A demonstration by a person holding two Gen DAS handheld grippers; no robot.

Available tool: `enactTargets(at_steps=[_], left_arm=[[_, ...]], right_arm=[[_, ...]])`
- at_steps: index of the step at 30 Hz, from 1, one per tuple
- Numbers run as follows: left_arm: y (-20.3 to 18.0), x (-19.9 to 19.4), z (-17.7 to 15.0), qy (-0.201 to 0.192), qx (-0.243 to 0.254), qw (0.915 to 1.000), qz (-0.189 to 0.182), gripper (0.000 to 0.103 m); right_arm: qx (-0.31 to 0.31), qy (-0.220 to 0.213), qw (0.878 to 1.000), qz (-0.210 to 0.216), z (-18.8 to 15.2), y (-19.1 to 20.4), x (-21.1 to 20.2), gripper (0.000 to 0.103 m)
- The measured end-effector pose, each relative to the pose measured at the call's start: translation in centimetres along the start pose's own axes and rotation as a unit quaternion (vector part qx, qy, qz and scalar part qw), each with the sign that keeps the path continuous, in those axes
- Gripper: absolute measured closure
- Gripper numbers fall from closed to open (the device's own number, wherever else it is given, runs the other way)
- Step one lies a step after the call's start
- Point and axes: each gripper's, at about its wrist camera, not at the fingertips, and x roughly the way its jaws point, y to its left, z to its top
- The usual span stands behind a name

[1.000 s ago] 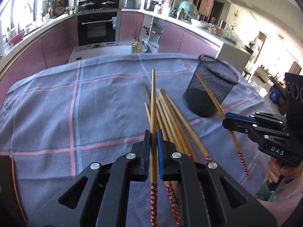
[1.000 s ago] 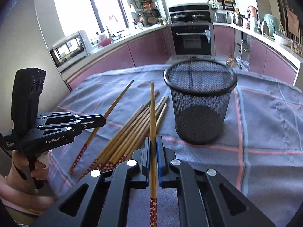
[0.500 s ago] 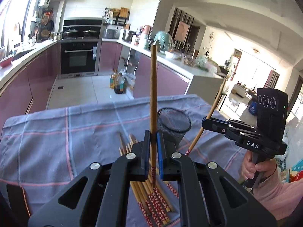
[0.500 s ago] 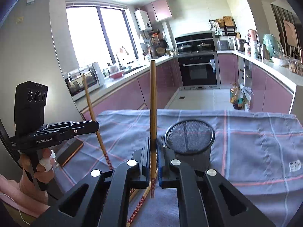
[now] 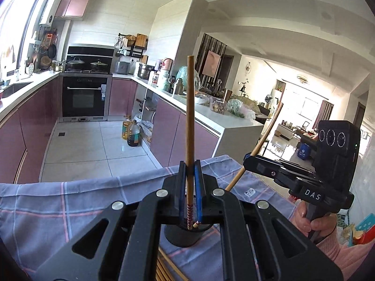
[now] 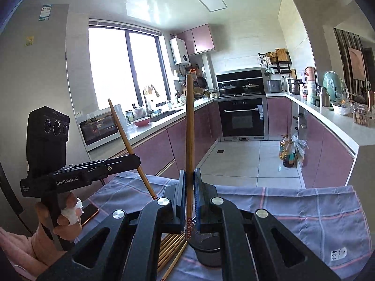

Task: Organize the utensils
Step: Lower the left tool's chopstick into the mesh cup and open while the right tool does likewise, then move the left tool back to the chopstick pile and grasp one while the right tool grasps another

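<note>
My left gripper (image 5: 190, 166) is shut on a wooden chopstick (image 5: 189, 107), held upright, red patterned end down over the black mesh cup (image 5: 182, 236). My right gripper (image 6: 189, 175) is shut on a second chopstick (image 6: 189, 126), also upright, its red end at the rim of the mesh cup (image 6: 206, 250). Each gripper shows in the other's view: the right one (image 5: 248, 161) with its chopstick (image 5: 264, 138) slanting toward the cup, the left one (image 6: 136, 160) with its chopstick (image 6: 126, 142). A bundle of loose chopsticks (image 6: 171, 248) lies on the cloth left of the cup.
A blue checked cloth (image 6: 304, 206) covers the table. A phone (image 6: 90, 213) lies near its left edge. Beyond are purple kitchen cabinets (image 6: 328, 149), an oven (image 5: 84, 98) and oil bottles (image 5: 131, 133) on the floor.
Both grippers have lifted their chopsticks off the table, tipped them upright and brought the red ends down to the mesh cup's mouth.
</note>
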Motion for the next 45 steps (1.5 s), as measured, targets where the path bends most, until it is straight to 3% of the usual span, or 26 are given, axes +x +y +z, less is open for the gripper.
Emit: enactTargets(at_steps=[6, 15, 21, 26, 30, 34, 37, 39, 42, 45], left_arm=[[-1.5, 4.2, -0.2, 0.039, 0.014, 0.9991, 0.009, 0.095], [-1.4, 10.0, -4.8, 0.117, 0.022, 0.9928, 0.017, 0.095], [0.3, 12.4, -6.4, 0.135, 0.021, 0.9904, 0.023, 0.095], [1.5, 13.2, -6.8, 0.143, 0.024, 0.9890, 0.028, 0.095], [1.6, 13.4, -6.9, 0.146, 0.020, 0.9886, 0.031, 0.088], [1.6, 12.2, -7.2, 0.128, 0.023, 0.9903, 0.047, 0.081], [2.0, 10.4, -7.2, 0.111, 0.024, 0.9918, 0.058, 0.074], [2.3, 8.8, -7.4, 0.098, 0.026, 0.9923, 0.070, 0.069], [3.4, 6.4, -7.9, 0.086, 0.021, 0.9925, 0.084, 0.062], [4.5, 4.6, -8.9, 0.088, 0.019, 0.9908, 0.101, 0.057]], right_arm=[[-0.003, 0.033, 0.999, -0.018, -0.9, -1.5, 2.4, 0.097], [-0.004, 0.125, 0.992, -0.023, -3.7, -1.9, 5.4, 0.097], [0.003, 0.168, 0.985, -0.025, -4.6, -2.0, 7.8, 0.097], [0.013, 0.174, 0.984, -0.030, -4.8, -2.6, 9.2, 0.097], [0.025, 0.170, 0.984, -0.035, -4.8, -2.9, 9.9, 0.096], [0.039, 0.155, 0.986, -0.042, -5.0, -3.1, 9.3, 0.077], [0.046, 0.144, 0.988, -0.036, -5.1, -3.1, 8.3, 0.077], [0.043, 0.130, 0.990, -0.028, -5.3, -2.6, 7.0, 0.076], [0.032, 0.116, 0.993, -0.005, -5.7, -1.2, 5.1, 0.064], [0.010, 0.118, 0.993, 0.023, -6.6, 0.8, 3.7, 0.063]])
